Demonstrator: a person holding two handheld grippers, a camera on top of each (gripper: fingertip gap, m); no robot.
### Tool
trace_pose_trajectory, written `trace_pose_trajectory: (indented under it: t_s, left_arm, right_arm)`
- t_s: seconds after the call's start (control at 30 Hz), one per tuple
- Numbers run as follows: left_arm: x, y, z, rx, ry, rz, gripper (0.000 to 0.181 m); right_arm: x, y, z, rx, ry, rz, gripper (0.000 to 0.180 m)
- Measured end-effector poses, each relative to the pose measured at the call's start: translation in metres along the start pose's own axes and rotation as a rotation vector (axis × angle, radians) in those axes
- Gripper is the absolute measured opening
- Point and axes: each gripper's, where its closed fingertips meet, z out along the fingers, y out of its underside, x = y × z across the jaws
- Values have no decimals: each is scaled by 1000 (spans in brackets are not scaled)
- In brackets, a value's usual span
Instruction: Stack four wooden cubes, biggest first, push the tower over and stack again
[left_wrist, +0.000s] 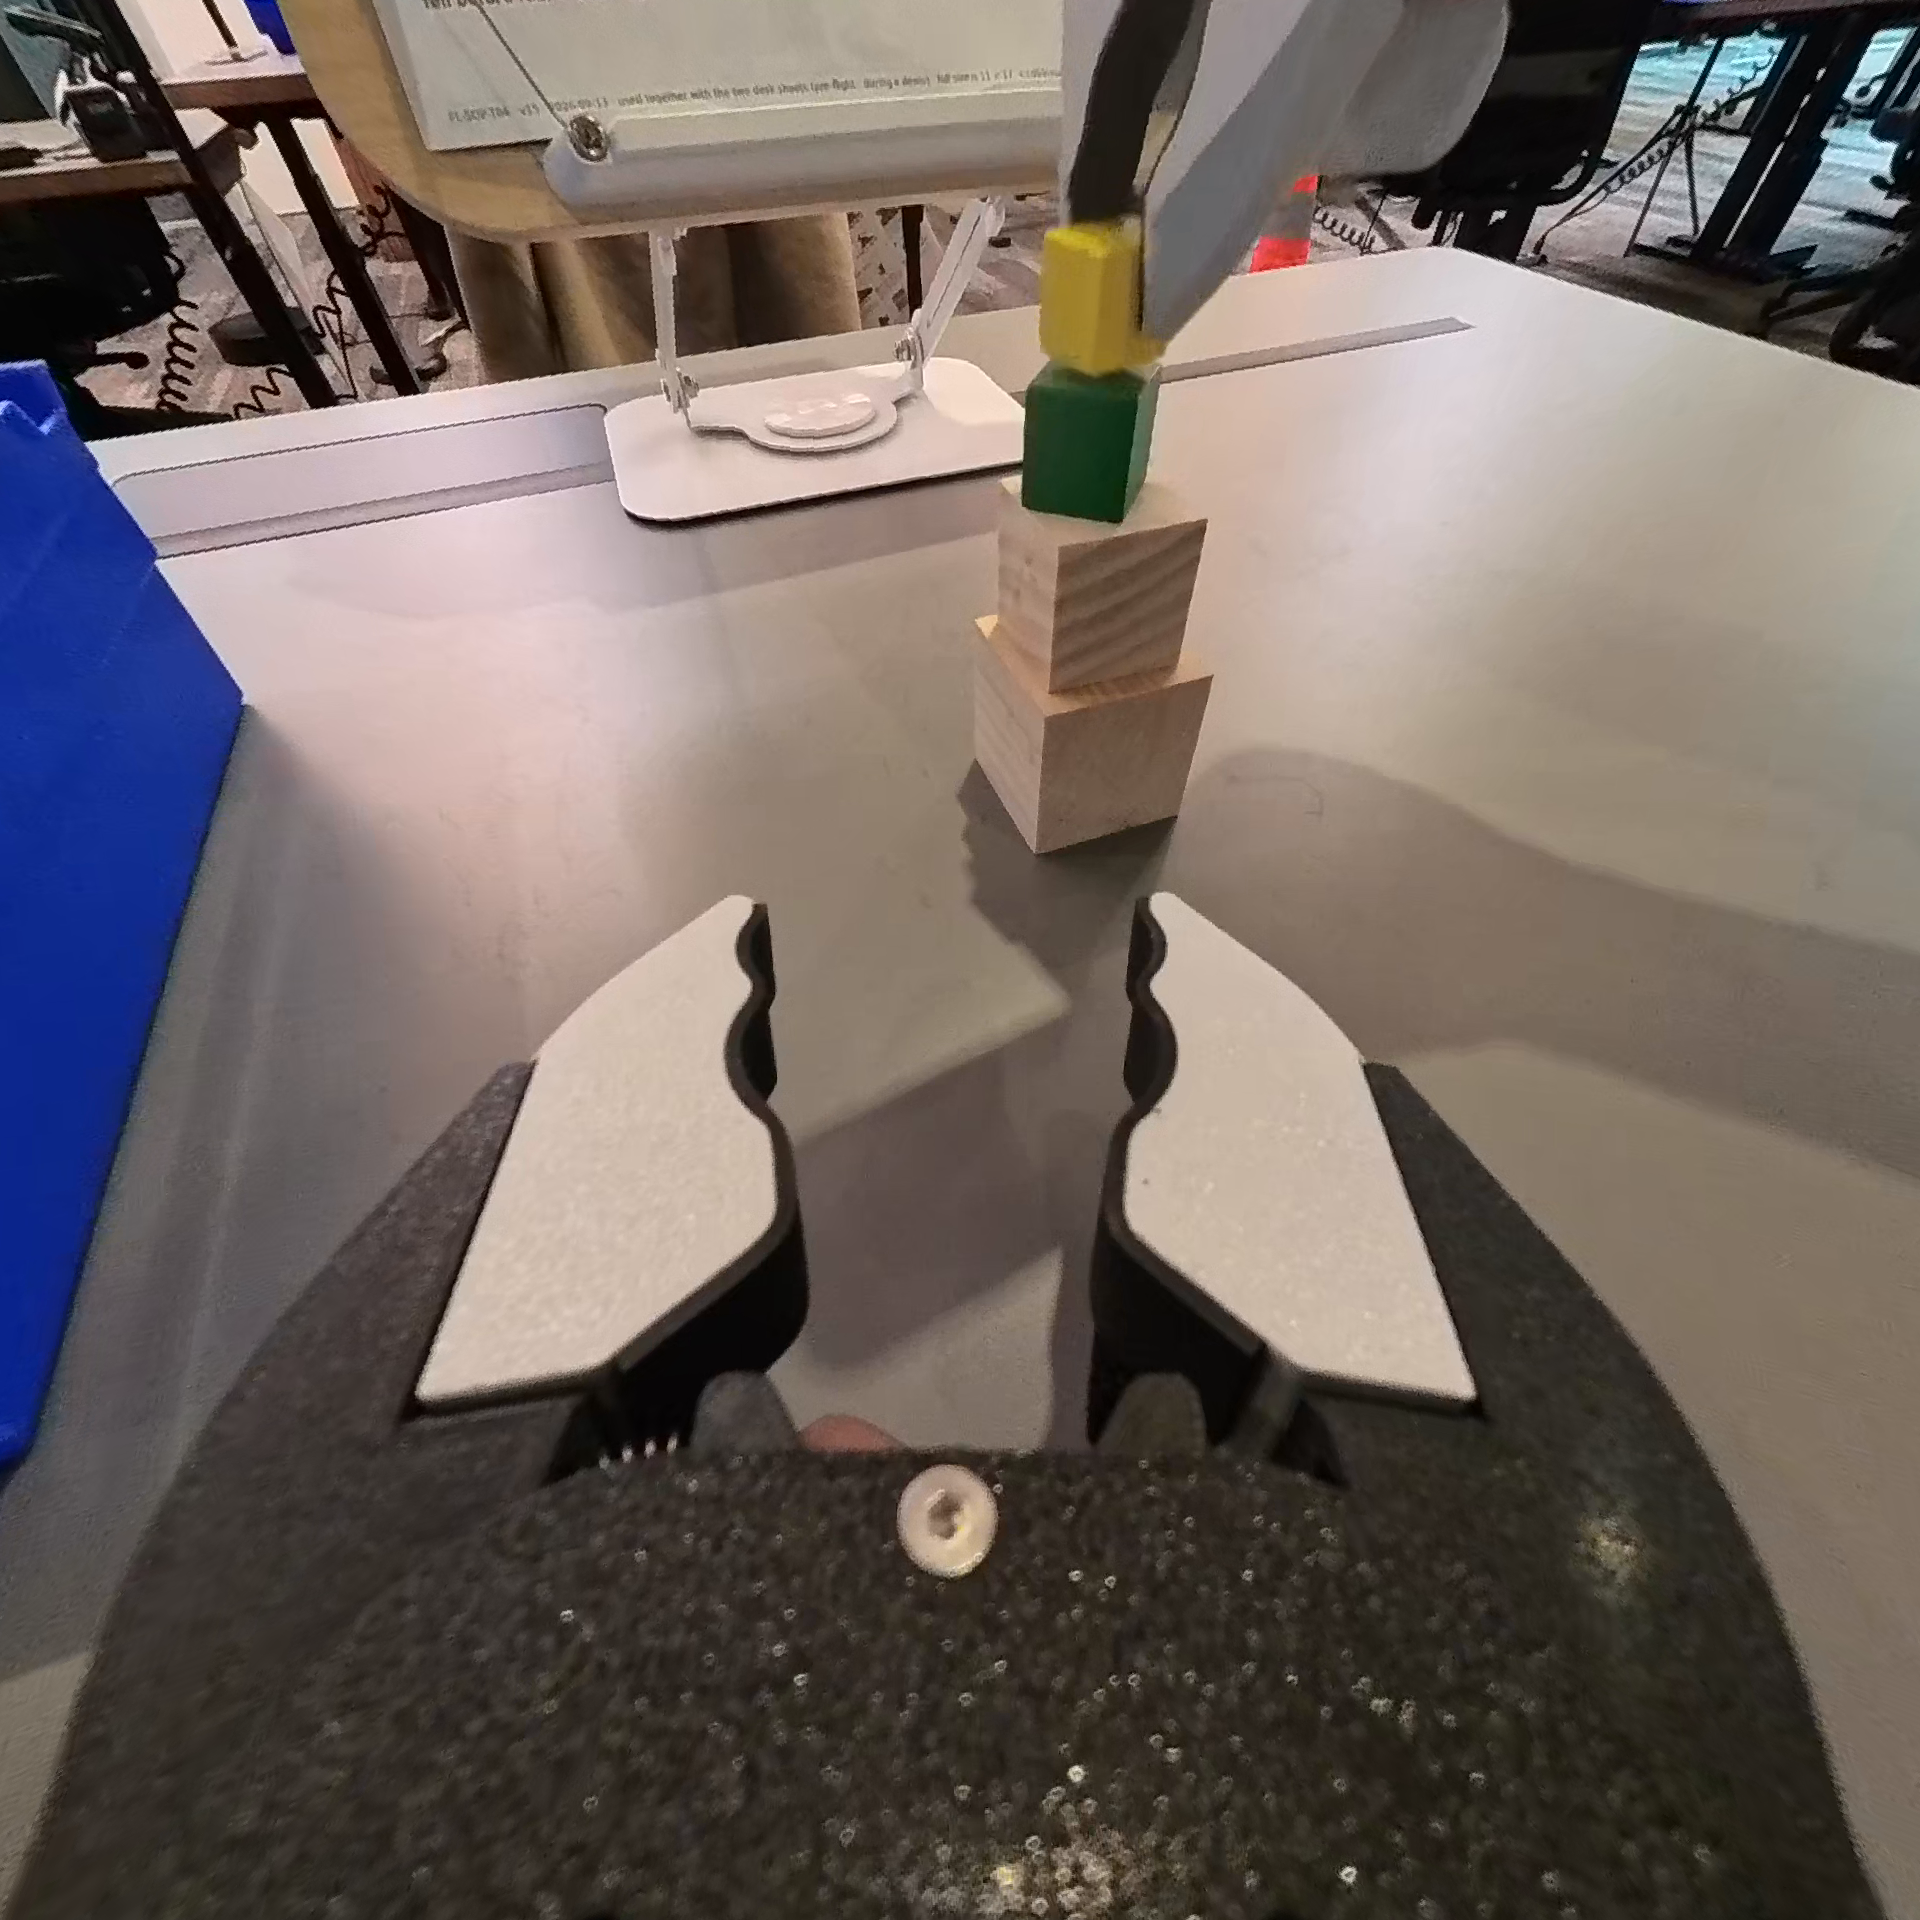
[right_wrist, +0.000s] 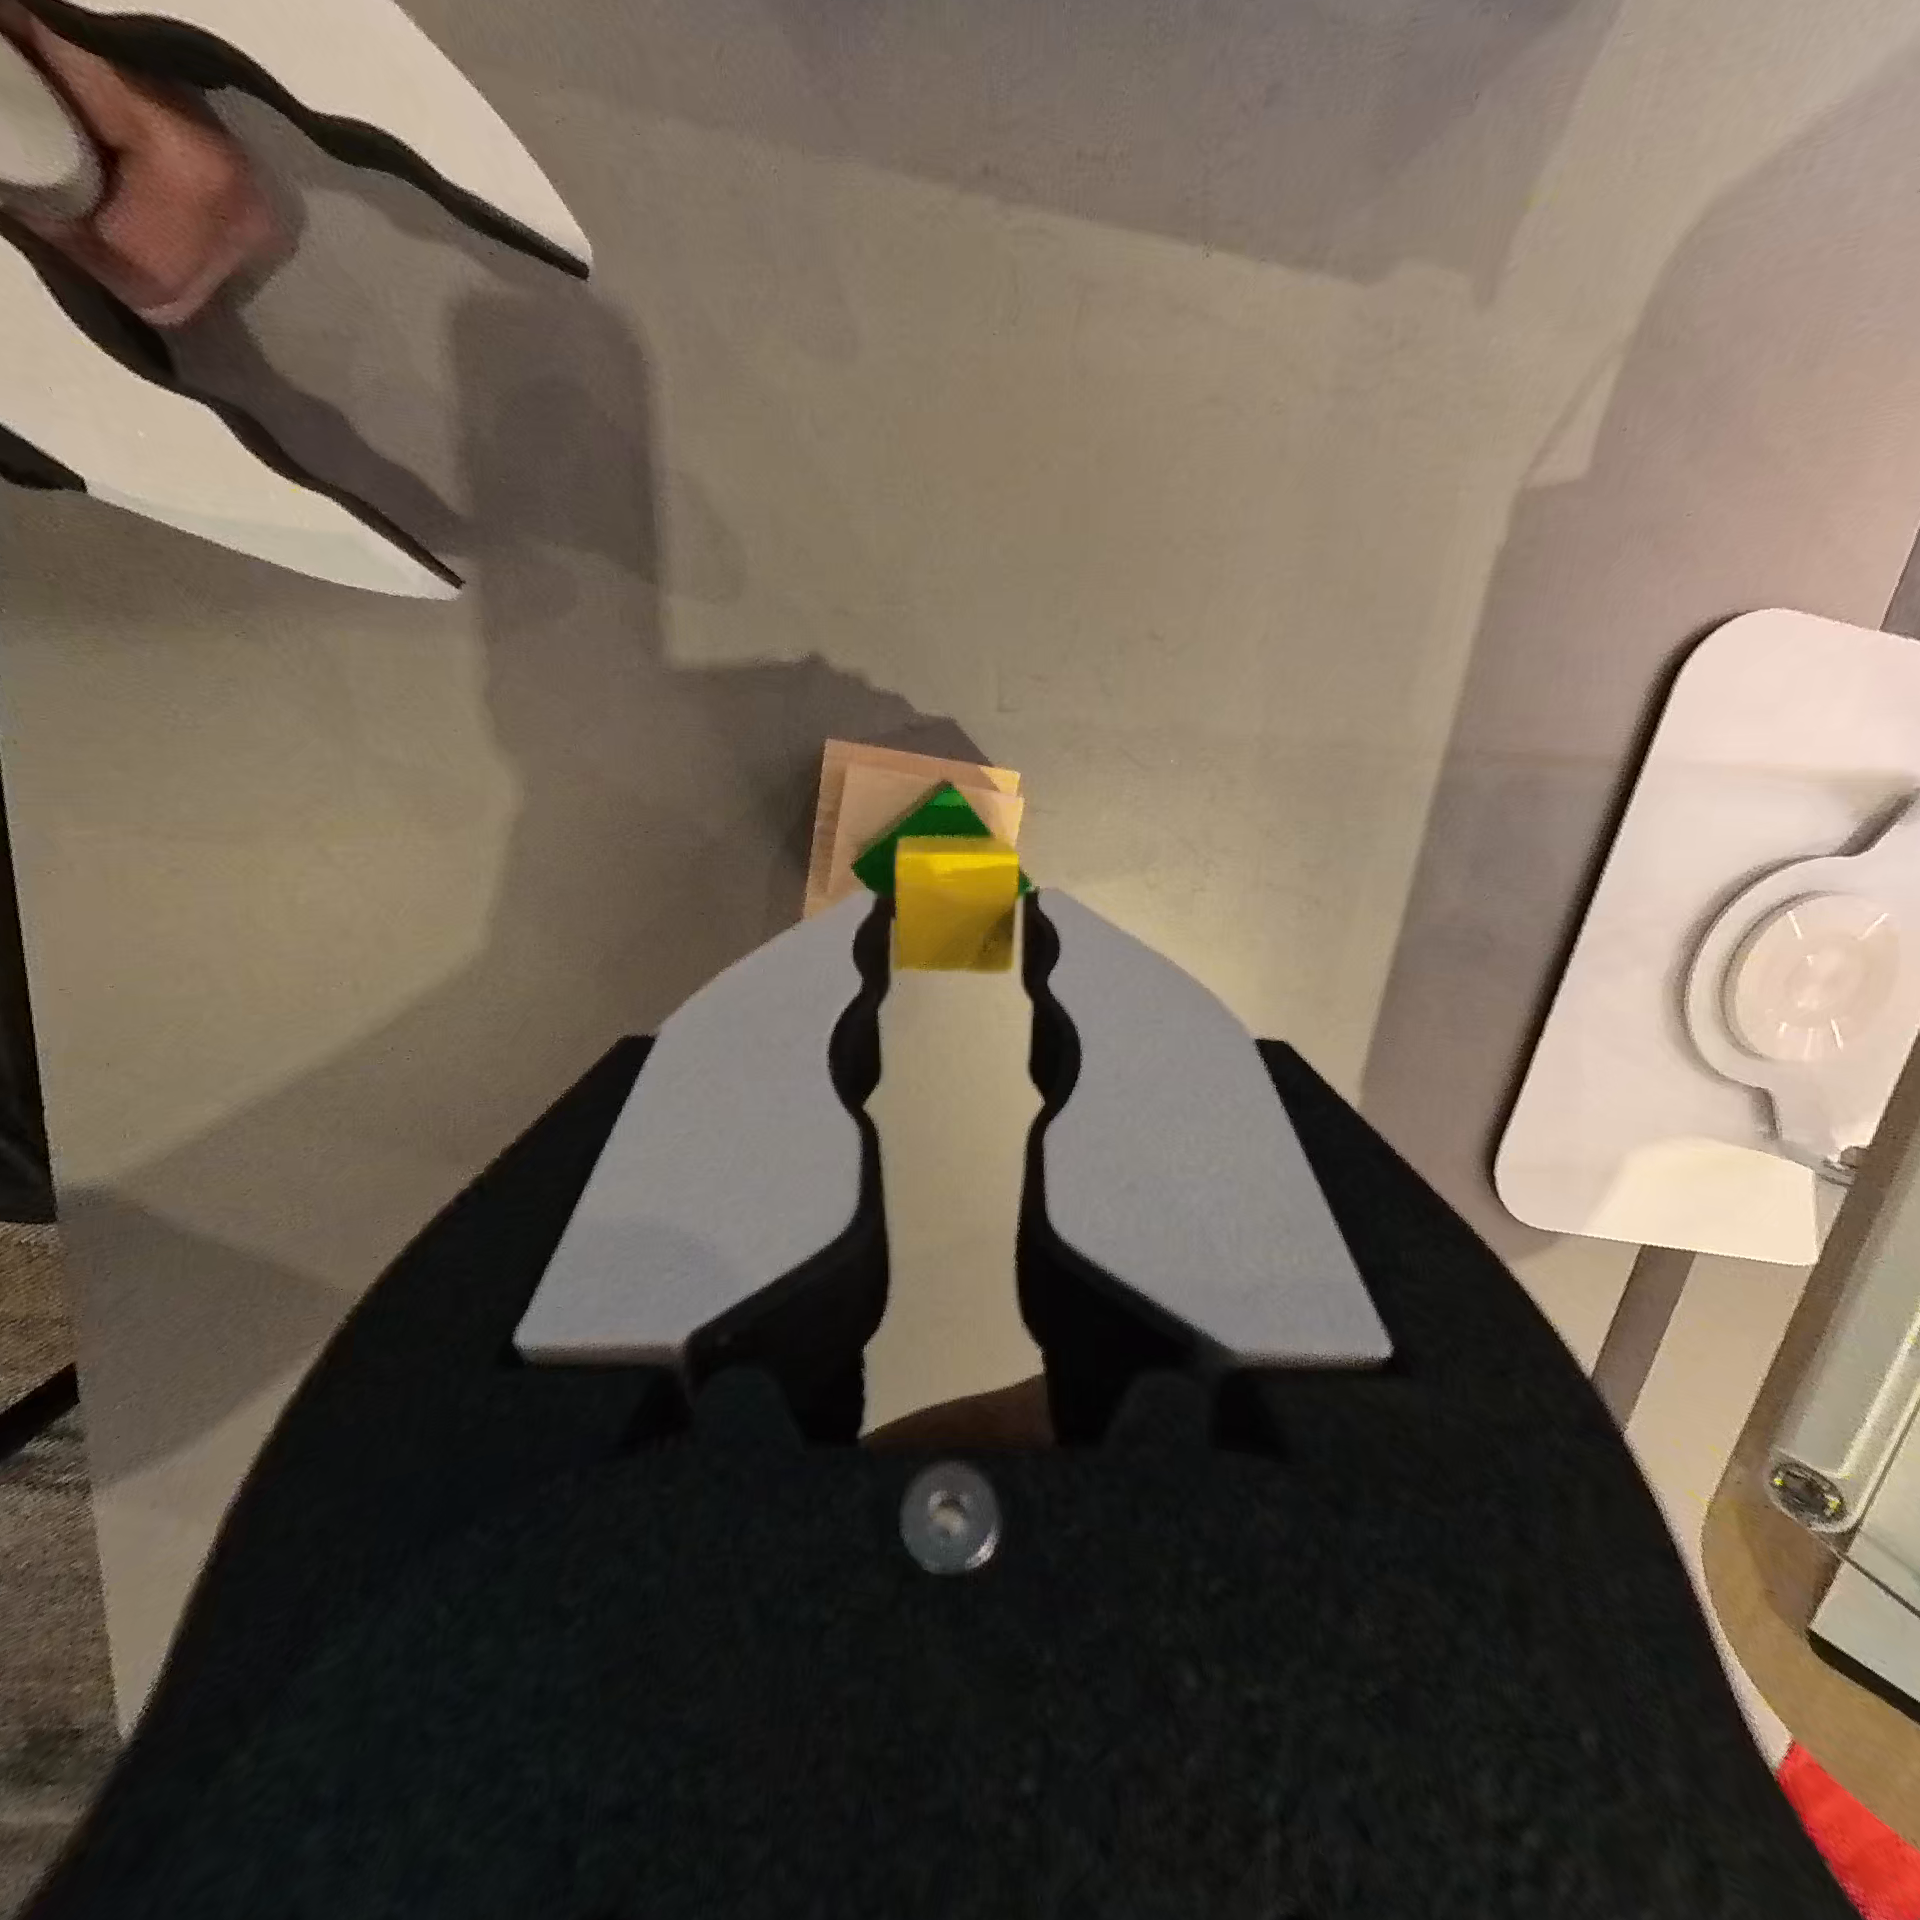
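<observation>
Holding yellow cube (right_wrist: 953, 920) atop stack, right gripper (right_wrist: 956, 914).

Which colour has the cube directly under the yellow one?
Green cube; the left wrist view shows it best.

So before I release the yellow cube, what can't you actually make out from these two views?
- Whether the yellow cube rests on the green cube: left wrist view is blurred there; the right hand-held gripper hides it from above.
- The two bare wooden cubes' alignment: right wrist view, covered by the upper cubes.
- The blue bin: cut off by the left wrist view's edge.
</observation>
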Motion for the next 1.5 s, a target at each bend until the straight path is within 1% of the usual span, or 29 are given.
trace_pose_trajectory:
  t_s: [0.03,0.07,0.13,0.2,0.3,0.4,0.47,0.5,0.57,0.6,0.63,0.67,0.73,0.8,0.83,0.97,1.07,1.23,1.5]
  left_arm:
    - [0,0,0,0,0,0,65]
    - [0,0,0,-1,-1,0,65]
    - [0,0,0,-1,0,0,65]
    - [0,0,0,-1,0,0,65]
    - [1,1,0,-8,5,2,65]
    - [0,1,-1,-4,4,1,65]
    - [0,1,-1,-4,-1,1,65]
    - [-1,1,-1,-4,-6,0,65]
    - [-5,1,0,-5,-38,-6,64]
    - [-9,1,0,-6,-65,-12,63]
    - [-13,1,0,-8,-93,-15,62]
    - [-16,2,0,-12,-117,-14,62]
    - [-20,1,2,-10,-160,-5,64]
    - [-21,-2,3,2,-174,2,65]
    - [-20,-3,4,6,-173,4,66]
    - [-18,-4,4,14,-139,-12,66]
    - [-17,-4,3,19,-123,-20,65]
    - [-14,-4,4,13,-131,5,65]
    - [-14,-3,5,2,-132,4,65]
  right_arm:
    - [-1,-2,0,11,-4,5,28]
    - [-2,-2,0,10,-8,11,28]
    - [1,-2,-6,19,31,13,35]
    - [-1,-8,-22,96,61,24,35]
    - [-5,-13,-49,237,184,46,34]
    - [-21,-2,-64,366,356,112,34]
    - [-39,14,-57,430,426,205,34]
    - [-40,30,-52,428,505,292,33]
    - [-38,68,-43,440,699,549,34]
    - [-45,81,-35,480,726,677,40]
    - [-55,87,-26,532,722,749,48]
    - [-61,97,-23,589,761,823,47]
    - [-75,108,-19,694,823,893,46]
    - [-83,124,-17,710,930,915,46]
    - [-87,128,-17,717,957,915,46]
    - [-92,138,-7,698,965,911,48]
    - [-96,139,-13,762,970,907,43]
    - [-100,138,-15,765,982,881,38]
    - [-99,137,-11,775,925,890,37]
